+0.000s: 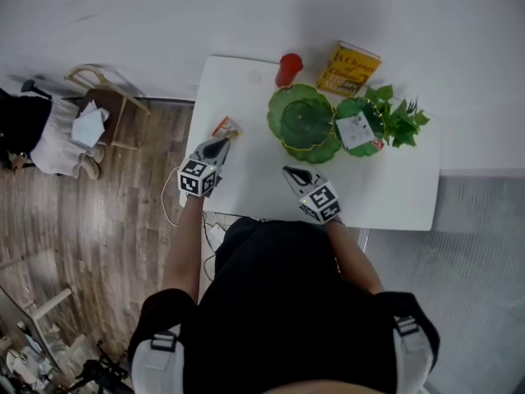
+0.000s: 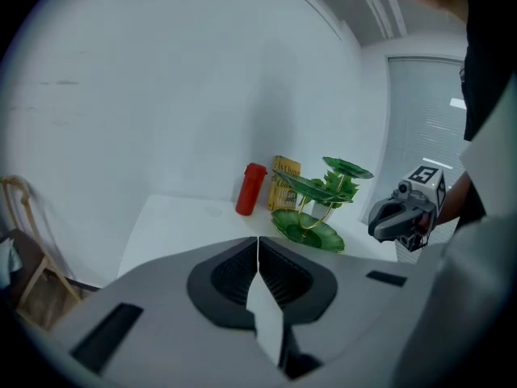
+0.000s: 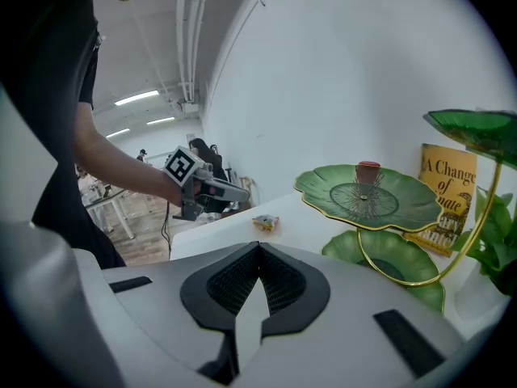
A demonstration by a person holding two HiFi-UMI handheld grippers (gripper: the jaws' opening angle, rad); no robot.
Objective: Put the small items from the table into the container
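Left gripper [image 1: 218,144]: jaws pressed together, empty, tips just short of small wrapped item [image 1: 226,127] near table [image 1: 394,187] edge. Right gripper [image 1: 289,171]: jaws also closed, holding nothing, green leaf-shaped tiered tray [image 1: 305,121] just ahead. Red canister [image 1: 289,69] and yellow book [image 1: 349,68] beyond tray.
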